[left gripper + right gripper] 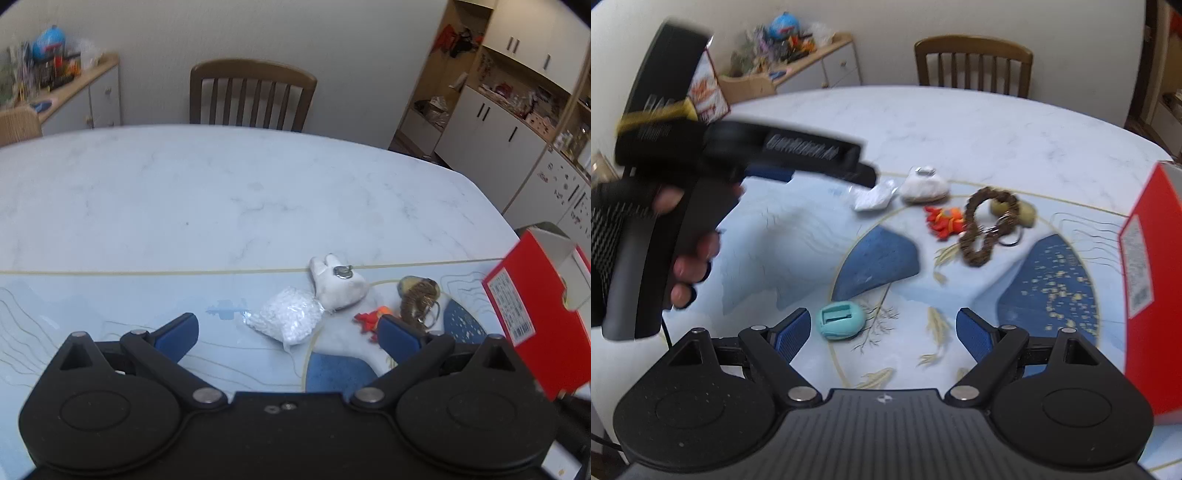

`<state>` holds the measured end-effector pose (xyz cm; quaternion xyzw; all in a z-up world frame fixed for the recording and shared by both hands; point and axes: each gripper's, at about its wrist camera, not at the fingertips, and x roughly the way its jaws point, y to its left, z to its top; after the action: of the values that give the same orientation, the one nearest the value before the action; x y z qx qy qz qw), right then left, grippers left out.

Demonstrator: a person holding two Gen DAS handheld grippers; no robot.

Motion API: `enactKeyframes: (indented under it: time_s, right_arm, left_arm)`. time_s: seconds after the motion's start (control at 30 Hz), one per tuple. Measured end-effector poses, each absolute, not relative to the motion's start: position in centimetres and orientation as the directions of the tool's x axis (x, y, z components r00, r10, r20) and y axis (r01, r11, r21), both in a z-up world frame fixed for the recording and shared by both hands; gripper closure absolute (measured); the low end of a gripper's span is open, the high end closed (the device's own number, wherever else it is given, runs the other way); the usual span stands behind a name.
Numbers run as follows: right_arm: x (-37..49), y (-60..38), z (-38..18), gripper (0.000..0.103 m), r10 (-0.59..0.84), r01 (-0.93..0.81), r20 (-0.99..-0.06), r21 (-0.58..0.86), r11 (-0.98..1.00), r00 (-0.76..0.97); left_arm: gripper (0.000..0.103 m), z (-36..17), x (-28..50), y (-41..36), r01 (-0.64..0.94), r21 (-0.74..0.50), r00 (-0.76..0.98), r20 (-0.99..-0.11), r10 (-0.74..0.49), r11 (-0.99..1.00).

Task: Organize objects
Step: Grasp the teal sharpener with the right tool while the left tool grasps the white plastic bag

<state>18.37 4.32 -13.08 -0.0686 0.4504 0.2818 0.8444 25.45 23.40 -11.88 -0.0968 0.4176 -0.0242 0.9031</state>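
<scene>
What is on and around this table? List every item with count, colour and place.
Bead bag: one, clear with white beads, mat centre, beside the plush.
Plush toy: one, white, touching the bag's far side.
Small figure: one, red-orange, between plush and braid.
Braided keychain: one, brown loop with metal rings, right of the figure.
Oval case: one, turquoise, near the right gripper's left finger.
Box: one, red, open top, mat's right edge.
Mat: one, pale blue with dark blue patches, on the white marble table.
Chair: one, brown wood, far side.
Sideboard: one, white, cluttered, far left.
Left gripper: open, empty.
Right gripper: open, empty.
Hand: one, holding the left gripper's handle.
</scene>
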Motion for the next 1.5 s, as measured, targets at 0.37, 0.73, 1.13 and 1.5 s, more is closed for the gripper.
enactKeyframes:
  time_s: [0.37, 0.73, 1.13, 1.5]
  right_arm:
    - [19.2, 7.9, -15.8, 0.018, 0.4, -0.591, -0.831, 0.108, 0.799, 0.388]
    - [19.1, 9.2, -17.0, 0.043, 0.395, -0.625, -0.843, 0.092, 0.775, 0.366]
    - [18.4, 9.3, -16.5, 0.064, 0.394, -0.642, -0.841, 0.074, 0.763, 0.37]
    - [18.6, 6.7, -14.6, 0.065, 0.404, -0.595, -0.827, 0.109, 0.797, 0.391]
  left_arm:
    - [0.007, -14.0, 28.3, 23.0, 0.026, -0.166, 0.628, -0.764, -0.146, 0.986]
    - [0.028, -15.5, 28.6, 23.1, 0.05, -0.144, 0.618, -0.773, -0.144, 0.988]
    - [0.051, -15.0, 28.4, 23.1, 0.066, -0.164, 0.633, -0.756, -0.168, 0.984]
    - [0.058, -14.2, 27.2, 22.9, 0.051, -0.173, 0.62, -0.767, -0.167, 0.984]
